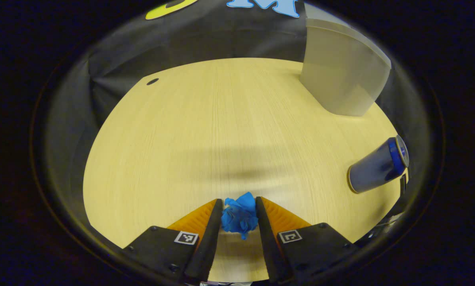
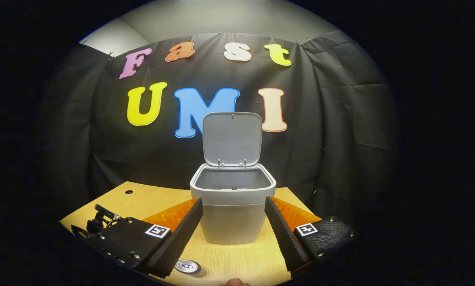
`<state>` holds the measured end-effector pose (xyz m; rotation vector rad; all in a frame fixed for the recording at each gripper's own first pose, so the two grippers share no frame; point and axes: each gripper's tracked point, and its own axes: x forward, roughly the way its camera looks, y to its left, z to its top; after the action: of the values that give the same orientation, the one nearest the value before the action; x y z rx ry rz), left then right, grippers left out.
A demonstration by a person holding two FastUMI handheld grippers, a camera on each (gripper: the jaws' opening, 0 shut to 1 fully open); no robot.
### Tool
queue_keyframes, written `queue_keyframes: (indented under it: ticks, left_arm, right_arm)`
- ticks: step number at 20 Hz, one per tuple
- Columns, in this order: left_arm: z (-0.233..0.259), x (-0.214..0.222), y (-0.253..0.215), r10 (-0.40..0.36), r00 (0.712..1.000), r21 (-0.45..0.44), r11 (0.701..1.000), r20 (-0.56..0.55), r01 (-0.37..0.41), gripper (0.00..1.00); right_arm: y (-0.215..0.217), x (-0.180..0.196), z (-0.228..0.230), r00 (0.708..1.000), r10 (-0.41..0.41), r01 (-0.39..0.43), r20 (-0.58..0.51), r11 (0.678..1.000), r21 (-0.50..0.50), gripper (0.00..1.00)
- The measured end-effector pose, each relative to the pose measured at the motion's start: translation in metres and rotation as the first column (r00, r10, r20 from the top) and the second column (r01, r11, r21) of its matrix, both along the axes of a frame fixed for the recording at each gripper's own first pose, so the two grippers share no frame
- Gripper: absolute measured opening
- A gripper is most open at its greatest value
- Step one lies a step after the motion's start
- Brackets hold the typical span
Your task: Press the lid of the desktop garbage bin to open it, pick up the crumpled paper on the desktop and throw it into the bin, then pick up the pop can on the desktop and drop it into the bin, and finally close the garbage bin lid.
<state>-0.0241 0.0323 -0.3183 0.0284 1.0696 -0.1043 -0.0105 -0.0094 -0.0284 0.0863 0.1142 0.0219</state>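
The crumpled paper (image 1: 239, 216), a bright blue creased wad with no clear long axis, was clamped between the fingers of the left gripper (image 1: 239, 218) just above the tabletop (image 1: 205, 131). The pop can (image 1: 378, 165) was seen to the right, its rimmed end pointing up and right. In the right gripper view, the grey bin (image 2: 232, 206) stood with its lid (image 2: 232, 138) raised upright; the right gripper (image 2: 233, 222) was spread wide, holding nothing, the bin between its fingers farther off.
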Motion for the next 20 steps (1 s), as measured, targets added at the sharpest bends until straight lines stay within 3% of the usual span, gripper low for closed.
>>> queue_keyframes:
  ticks: [1,5,7,14,20]
  left_arm:
    - [0.008,0.005,0.002,0.013,1.0,0.001,1.0,0.002,-0.013,0.54]
    - [0.05,0.027,0.005,0.023,0.999,0.005,1.0,0.022,-0.023,0.22]
    - [0.076,0.041,0.006,0.032,0.999,0.011,0.999,0.043,-0.032,0.15]
    - [0.215,0.106,-0.011,0.05,0.985,-0.03,0.998,0.163,-0.046,0.17]
    - [0.393,0.197,-0.039,0.083,0.932,-0.088,0.995,0.352,-0.055,0.15]
  right_arm:
    - [0.0,-0.001,0.0,1.0,-0.001,0.001,0.0,1.0,0.001,1.0]
    - [-0.001,0.0,-0.002,1.0,-0.001,0.001,-0.001,1.0,0.007,1.0]
    - [-0.002,0.0,0.0,1.0,-0.001,0.001,0.002,1.0,0.005,1.0]
    - [-0.005,0.002,0.004,1.0,-0.004,0.004,0.018,1.0,0.005,1.0]
    - [-0.009,0.007,0.01,0.999,-0.011,0.011,0.041,1.0,0.017,1.0]
